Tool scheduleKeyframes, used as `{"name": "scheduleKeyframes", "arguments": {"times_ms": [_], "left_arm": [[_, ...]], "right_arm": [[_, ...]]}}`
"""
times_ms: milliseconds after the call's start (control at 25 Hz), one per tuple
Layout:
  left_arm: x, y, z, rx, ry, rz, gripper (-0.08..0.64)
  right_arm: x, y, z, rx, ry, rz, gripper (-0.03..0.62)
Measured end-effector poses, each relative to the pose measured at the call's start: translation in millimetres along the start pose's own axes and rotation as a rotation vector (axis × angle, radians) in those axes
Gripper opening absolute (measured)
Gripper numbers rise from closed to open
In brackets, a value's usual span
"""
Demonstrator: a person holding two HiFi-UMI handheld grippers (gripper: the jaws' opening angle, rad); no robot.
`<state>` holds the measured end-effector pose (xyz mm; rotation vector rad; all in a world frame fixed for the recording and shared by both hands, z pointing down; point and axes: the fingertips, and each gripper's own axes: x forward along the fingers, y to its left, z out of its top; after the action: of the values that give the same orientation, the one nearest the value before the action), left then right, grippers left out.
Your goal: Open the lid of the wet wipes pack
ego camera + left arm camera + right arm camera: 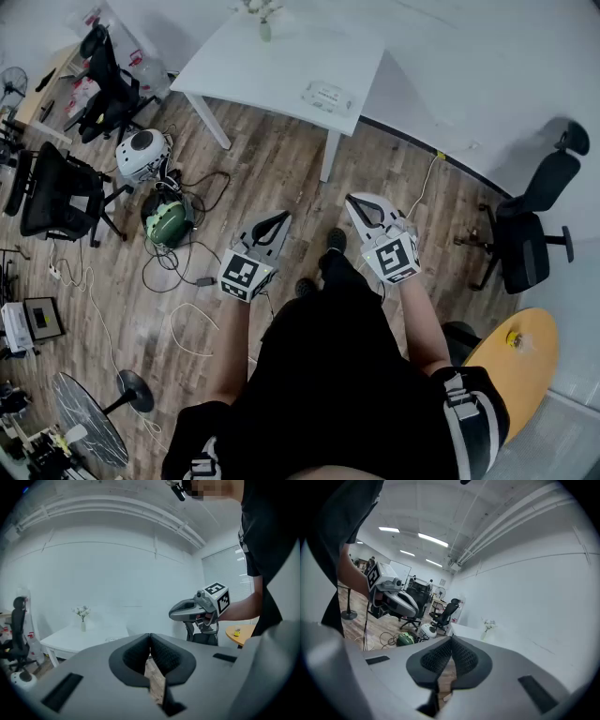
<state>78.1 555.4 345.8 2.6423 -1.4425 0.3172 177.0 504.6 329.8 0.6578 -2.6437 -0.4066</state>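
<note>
The wet wipes pack [327, 95] lies flat near the right front edge of a white table [253, 66], far ahead of me across the wooden floor. I hold both grippers in the air at waist height, well short of the table. In the head view the left gripper [281, 217] and the right gripper [354, 200] point toward the table, side by side. Each is shut with nothing between its jaws. The left gripper view shows its own jaws [150, 637] meeting, with the right gripper [174, 613] beyond. The right gripper view shows its tips [451, 640] touching.
A small vase of flowers [264, 23] stands at the table's far edge. Office chairs [56, 192] [530, 225], a green helmet-like object [167, 223], a white round object [141, 155] and loose cables [187, 272] crowd the floor on the left. A yellow round table [511, 352] is at the right.
</note>
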Motion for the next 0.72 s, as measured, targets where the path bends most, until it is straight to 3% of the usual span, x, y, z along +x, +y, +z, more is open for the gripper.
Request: {"name": "scheduleKeyframes", "arguments": {"times_ms": [480,720], "left_arm": [[68,39,16,0.006,0.041,-0.004,0.023],[122,73,29,0.018,0.057,-0.001,0.023]], "right_arm": [[39,-71,-22,0.025,-0.008,-0.008,0.015],[76,-126,-41,-0.023,0.012,-0.001,0.015]]}}
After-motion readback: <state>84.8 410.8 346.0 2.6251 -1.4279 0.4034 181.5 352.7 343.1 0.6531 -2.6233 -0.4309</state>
